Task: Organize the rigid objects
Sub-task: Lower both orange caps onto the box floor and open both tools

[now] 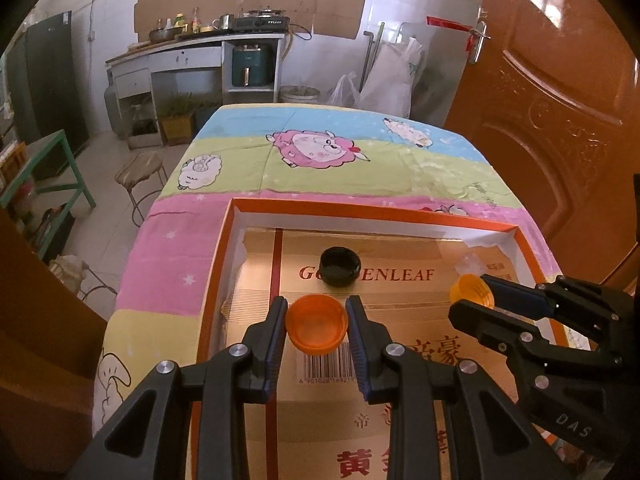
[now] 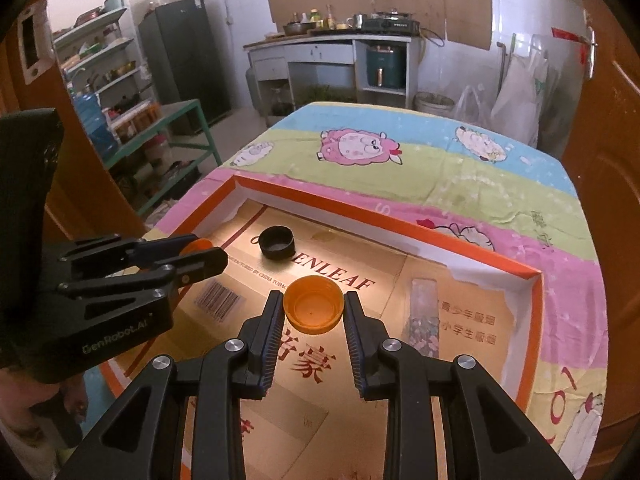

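Note:
An orange-rimmed cardboard tray [image 1: 228,240] lies on the cartoon-sheep cloth; its rim also shows in the right wrist view [image 2: 400,216]. My left gripper [image 1: 317,326] is shut on an orange cap [image 1: 316,324], open side up, over the tray floor. My right gripper [image 2: 314,312] is shut on a second orange cap [image 2: 314,308]. Each gripper shows in the other's view: the right one [image 1: 474,300] with its cap [image 1: 470,290], the left one [image 2: 200,252] with its cap [image 2: 202,244]. A black cap [image 1: 339,266] rests on the tray floor beyond both; it also shows in the right wrist view [image 2: 277,243].
The table's cloth [image 1: 320,168] stretches beyond the tray. A brown door [image 1: 560,100] stands to the right. A stool [image 1: 140,172] and green frame table [image 1: 52,172] stand to the left. A kitchen counter [image 1: 192,48] is at the back.

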{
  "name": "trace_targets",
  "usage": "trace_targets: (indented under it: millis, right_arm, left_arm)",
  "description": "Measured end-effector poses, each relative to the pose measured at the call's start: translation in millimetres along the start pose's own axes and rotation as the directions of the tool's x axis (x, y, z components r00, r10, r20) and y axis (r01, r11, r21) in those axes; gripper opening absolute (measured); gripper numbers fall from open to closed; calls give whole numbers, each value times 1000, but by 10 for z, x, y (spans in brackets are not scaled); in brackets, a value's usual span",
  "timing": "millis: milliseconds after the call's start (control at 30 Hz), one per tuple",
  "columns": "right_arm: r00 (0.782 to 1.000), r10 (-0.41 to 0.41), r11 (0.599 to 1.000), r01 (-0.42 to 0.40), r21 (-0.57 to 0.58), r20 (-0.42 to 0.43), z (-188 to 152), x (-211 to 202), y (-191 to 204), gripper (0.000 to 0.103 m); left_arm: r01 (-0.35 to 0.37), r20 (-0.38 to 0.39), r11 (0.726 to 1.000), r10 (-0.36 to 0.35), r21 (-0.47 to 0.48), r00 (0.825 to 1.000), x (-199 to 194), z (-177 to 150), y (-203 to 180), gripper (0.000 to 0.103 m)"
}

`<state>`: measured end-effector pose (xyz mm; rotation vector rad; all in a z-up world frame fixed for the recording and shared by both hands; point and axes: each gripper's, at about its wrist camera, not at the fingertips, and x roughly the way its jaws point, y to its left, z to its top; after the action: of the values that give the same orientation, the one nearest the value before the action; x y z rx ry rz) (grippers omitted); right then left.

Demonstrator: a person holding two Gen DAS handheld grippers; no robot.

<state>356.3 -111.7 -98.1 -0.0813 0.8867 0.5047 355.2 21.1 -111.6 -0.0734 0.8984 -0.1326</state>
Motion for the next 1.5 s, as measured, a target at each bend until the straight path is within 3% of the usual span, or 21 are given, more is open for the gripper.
trace_targets:
  millis: [1100,1167,1267,1500]
  right_arm:
    - [995,16,999,-12,37,-98,-19,399,-75,31]
    - [995,20,999,-16,44,-98,-20,403,-88,33]
    - [995,18,999,-14,41,-95,-10,397,-93,50]
    - [998,2,1000,0,25,-69,-25,285,-56,50]
  left_arm:
    - [-4,-59,1000,5,10,998,269,-73,29,30]
    - [1,-60,1000,-1,4,998,272,-70,36,30]
    - [10,-55,1000,-10,-9,998,259,-62,58,30]
    - [22,-16,1000,-22,-3,1000,115,-68,48,39]
